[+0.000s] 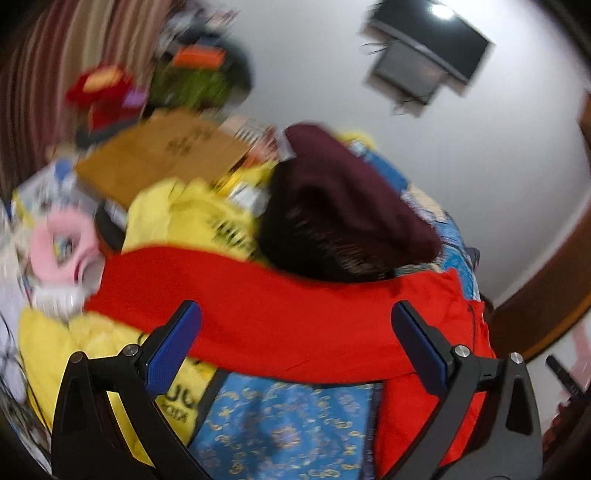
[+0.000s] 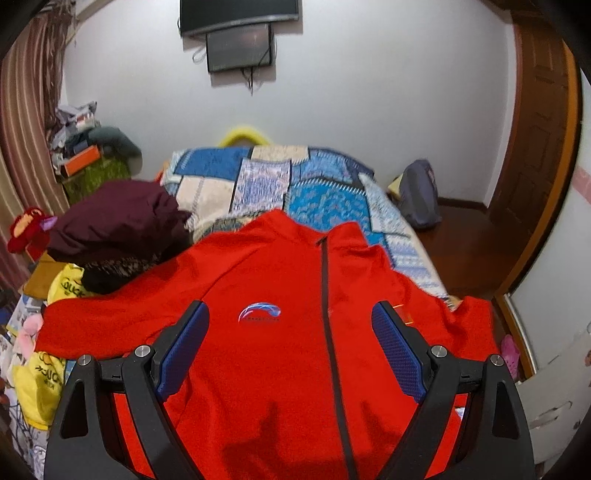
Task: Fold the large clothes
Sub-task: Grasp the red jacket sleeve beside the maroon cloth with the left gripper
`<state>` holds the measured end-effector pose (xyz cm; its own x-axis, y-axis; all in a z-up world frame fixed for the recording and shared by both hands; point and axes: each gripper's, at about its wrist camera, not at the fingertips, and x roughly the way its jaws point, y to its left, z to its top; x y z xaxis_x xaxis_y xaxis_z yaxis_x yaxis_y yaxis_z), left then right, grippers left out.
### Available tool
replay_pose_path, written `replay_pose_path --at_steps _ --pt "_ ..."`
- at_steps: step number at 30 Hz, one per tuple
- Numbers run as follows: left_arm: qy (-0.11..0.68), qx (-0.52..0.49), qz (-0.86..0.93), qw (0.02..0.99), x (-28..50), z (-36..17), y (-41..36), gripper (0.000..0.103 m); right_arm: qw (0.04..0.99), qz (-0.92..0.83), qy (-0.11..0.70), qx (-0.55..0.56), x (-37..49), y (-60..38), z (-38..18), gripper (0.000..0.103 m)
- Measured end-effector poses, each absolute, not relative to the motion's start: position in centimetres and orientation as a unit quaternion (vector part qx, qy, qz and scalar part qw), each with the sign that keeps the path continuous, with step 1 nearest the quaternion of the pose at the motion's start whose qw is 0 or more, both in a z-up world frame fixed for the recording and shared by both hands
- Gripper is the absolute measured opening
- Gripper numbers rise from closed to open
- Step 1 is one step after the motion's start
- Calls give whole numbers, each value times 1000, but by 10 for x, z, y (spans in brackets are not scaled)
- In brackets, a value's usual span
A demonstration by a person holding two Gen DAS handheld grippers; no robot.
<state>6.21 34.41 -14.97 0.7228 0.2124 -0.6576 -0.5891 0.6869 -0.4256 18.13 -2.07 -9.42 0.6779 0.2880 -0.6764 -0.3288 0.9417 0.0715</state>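
Observation:
A red zip jacket [image 2: 280, 280] lies spread front-up on the bed, collar toward the far end, with a dark zipper and a blue-white chest logo [image 2: 259, 314]. My right gripper [image 2: 291, 314] is open and empty, hovering over the jacket's chest. In the blurred left wrist view the jacket's sleeve [image 1: 258, 306] stretches across the bed toward the left. My left gripper [image 1: 295, 314] is open and empty just above that sleeve.
The bed has a blue patchwork cover [image 2: 295, 184]. A maroon garment pile [image 2: 118, 218] and yellow bags [image 2: 37, 380] lie at the bed's left side, with a cardboard box [image 1: 162, 155]. A wall-mounted TV [image 2: 240, 14], a wooden door [image 2: 535, 129] and a striped curtain [image 2: 22, 122] surround it.

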Motion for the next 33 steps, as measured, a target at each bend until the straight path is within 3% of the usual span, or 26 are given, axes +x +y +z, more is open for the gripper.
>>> replay_pose_path --at_steps 11,17,22,23,25,26,28,30,33 --pt "320 -486 240 777 25 -260 431 103 886 167 430 -45 208 5 -133 88" --pt "295 -536 236 755 22 -285 455 100 882 160 441 -47 215 8 -140 88" --pt "297 -512 258 764 34 -290 471 88 880 154 446 -46 220 9 -142 88" --pt "300 -506 262 765 38 -291 474 84 880 153 447 -46 221 9 -142 88" --pt "312 -489 281 765 43 -293 478 66 881 151 446 -44 220 8 -142 88" --pt "322 -471 298 765 46 -292 479 52 882 151 445 -44 220 7 -141 88" --pt "328 -457 308 767 47 -290 480 41 883 149 443 -45 219 7 -140 88" --pt "324 -442 318 774 46 -283 478 21 884 147 441 -45 219 4 -139 88" --pt "319 -406 330 790 48 -264 470 9 885 147 439 -43 218 1 -136 88"
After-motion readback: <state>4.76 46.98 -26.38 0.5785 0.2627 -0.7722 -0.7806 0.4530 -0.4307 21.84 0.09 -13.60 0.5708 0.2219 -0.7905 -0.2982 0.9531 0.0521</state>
